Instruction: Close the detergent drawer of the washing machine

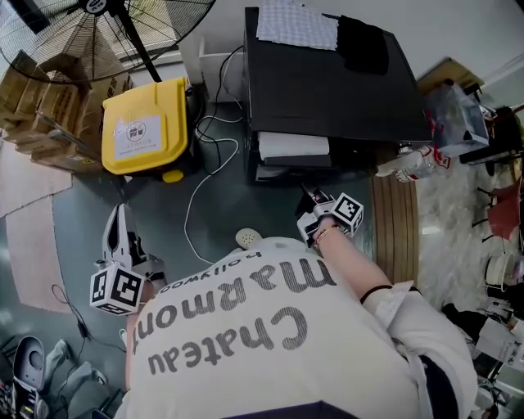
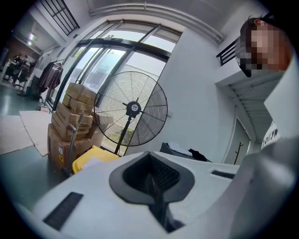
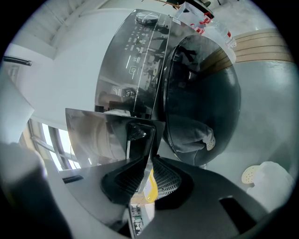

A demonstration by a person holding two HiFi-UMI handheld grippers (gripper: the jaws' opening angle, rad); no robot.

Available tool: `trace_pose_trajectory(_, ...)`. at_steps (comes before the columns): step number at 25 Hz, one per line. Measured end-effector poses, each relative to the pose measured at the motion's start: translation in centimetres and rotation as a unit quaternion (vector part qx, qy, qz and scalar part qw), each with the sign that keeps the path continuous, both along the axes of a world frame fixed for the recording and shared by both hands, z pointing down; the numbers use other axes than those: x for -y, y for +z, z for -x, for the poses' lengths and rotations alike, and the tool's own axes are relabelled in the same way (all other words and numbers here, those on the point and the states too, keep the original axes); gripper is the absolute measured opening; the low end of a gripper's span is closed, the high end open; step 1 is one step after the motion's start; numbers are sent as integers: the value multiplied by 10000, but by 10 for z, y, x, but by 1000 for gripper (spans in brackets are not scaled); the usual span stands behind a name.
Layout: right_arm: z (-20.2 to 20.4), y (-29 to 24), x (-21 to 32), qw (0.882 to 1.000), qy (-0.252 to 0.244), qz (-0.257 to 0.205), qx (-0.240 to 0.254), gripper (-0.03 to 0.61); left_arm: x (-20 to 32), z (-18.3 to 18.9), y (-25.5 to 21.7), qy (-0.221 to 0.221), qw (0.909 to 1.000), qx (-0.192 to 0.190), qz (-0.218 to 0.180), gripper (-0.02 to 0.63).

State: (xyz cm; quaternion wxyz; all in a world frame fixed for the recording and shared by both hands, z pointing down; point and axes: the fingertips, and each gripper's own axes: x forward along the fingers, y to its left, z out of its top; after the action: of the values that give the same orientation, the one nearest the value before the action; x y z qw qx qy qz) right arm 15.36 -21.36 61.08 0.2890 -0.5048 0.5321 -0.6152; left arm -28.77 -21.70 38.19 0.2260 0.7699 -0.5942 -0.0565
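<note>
Far left, cardboard boxes [image 1: 49, 106] stand stacked beside a big fan [image 1: 106, 16], and a yellow bin [image 1: 146, 123] sits on the floor just right of them. My left gripper [image 1: 120, 214] hangs low on my left, over the floor and well apart from the washer; its own view looks toward the boxes and fan, and its jaws are clenched together with nothing between them. A white cable [image 1: 201, 192] snakes across the floor between the bin and the washer [image 1: 327, 82], which is black, with a white cloth [image 1: 296, 24] and a dark one lying on its top. The drawer [image 1: 293, 146] sticks out of the washer's front at the upper left, its pale tray showing from above. My right gripper [image 1: 313, 200] is just in front of it, and in the right gripper view the jaws are grasping the edge of the drawer's shiny front panel [image 3: 110, 135], pads on either face. The round door [image 3: 205, 102] sits beside the drawer, with laundry behind the glass.
</note>
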Motion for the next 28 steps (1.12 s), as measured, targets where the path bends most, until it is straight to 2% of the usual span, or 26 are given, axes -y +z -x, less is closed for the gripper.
trace_pose_trajectory(7, -1, 1, 7, 9999, -27, 124, -60, 76, 2, 1, 1, -95, 10000, -29, 8, 8)
trace_pose_trajectory(28, -3, 0, 43, 10000, 15, 29, 38, 75, 5, 13, 3, -379, 9992, 3, 87, 8)
